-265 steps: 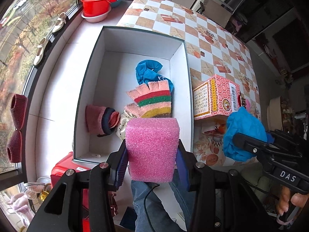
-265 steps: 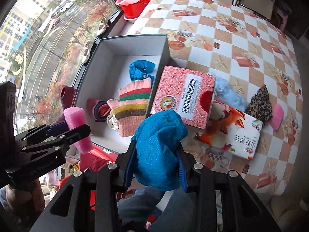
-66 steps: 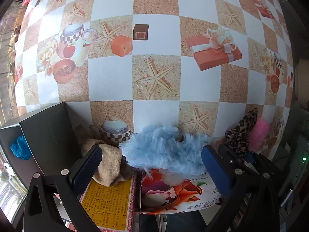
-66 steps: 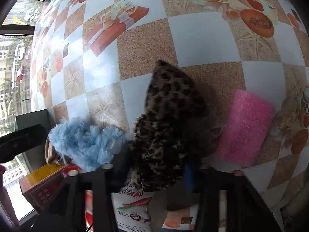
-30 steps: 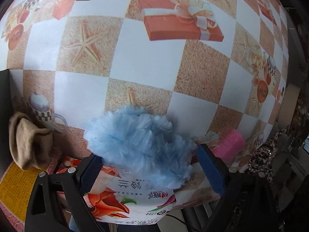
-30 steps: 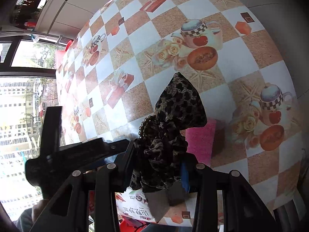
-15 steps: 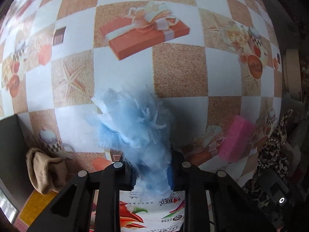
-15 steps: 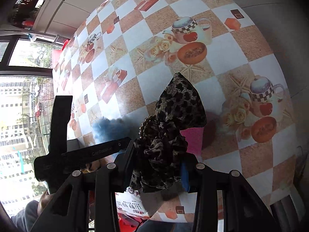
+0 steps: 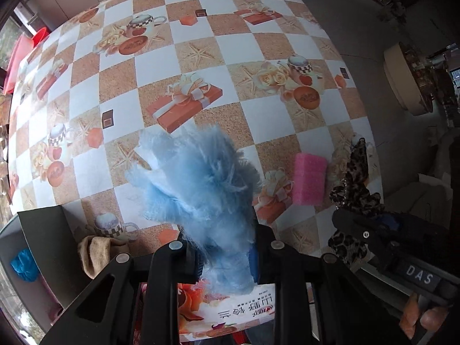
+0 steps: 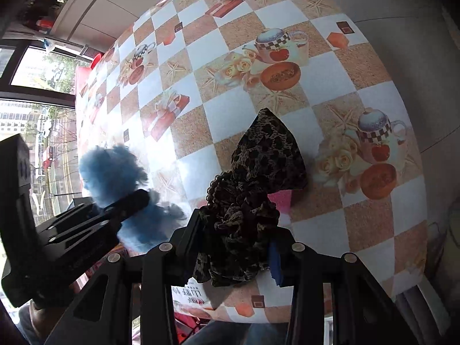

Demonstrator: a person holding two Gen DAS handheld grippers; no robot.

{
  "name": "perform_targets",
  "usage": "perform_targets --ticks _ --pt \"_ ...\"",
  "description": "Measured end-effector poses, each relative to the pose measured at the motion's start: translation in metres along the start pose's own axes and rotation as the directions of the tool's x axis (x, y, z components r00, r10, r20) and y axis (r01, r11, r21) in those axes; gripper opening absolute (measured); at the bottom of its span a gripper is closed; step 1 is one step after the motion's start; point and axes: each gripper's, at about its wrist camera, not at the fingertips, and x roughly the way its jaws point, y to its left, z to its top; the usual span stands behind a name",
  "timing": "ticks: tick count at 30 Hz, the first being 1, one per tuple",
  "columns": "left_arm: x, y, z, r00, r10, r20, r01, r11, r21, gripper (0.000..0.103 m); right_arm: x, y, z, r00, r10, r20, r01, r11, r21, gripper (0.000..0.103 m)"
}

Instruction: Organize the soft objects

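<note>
My left gripper point(image 9: 225, 254) is clamped narrow on the fluffy blue fur piece point(image 9: 201, 184) and my right gripper point(image 10: 238, 247) pinches the leopard-print scrunchie point(image 10: 253, 184), both lifted clear of the worktop point(image 9: 258, 51). I should keep both squeezes firm and carry them high over the box point(image 9: 43, 230) wall, since wispy fibres and crinkled fabric slip and snag easily, while the spongy pink foam block point(image 9: 309, 179) lies on the slick checked cloth

Table point(image 9: 120, 115) under a checked cloth: white and sandy squares printed with starfish, teapots, roses, gift boxes. Pink sponge point(image 9: 309, 179) lies flat near the table's right edge. Well to its left, near the front edge: tan cloth point(image 9: 95, 251), crumpled against a dark box wall point(image 9: 43, 230). Between them, at the front edge, a printed packet point(image 9: 227, 313).
</note>
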Motion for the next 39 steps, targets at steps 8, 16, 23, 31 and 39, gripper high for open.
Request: perform_targets --ticks 8,16,23,31,39 --pt "-0.022 -0.009 -0.05 0.999 -0.032 0.043 0.029 0.997 0.073 0.027 -0.004 0.001 -0.039 0.999 -0.049 -0.002 0.049 0.999 0.004 0.042" --pt "-0.039 -0.012 -0.1 0.996 -0.068 0.056 0.058 0.985 0.162 0.027 -0.003 0.018 -0.089 0.998 -0.06 -0.001 0.06 0.998 0.024 0.042" --pt "-0.053 -0.009 -0.149 0.996 -0.077 0.053 0.063 0.971 0.232 0.027 0.0 0.04 -0.132 0.999 -0.051 -0.003 0.051 0.998 0.026 0.042" --pt "-0.072 0.013 -0.187 0.994 -0.065 0.093 0.042 0.972 0.232 0.027 0.008 0.071 -0.168 0.999 -0.044 -0.021 0.043 0.999 -0.023 0.042" --pt "-0.086 0.045 -0.214 0.988 -0.059 0.145 0.034 0.985 0.171 0.027 0.009 0.107 -0.186 0.998 -0.06 -0.011 0.058 0.991 -0.124 0.042"
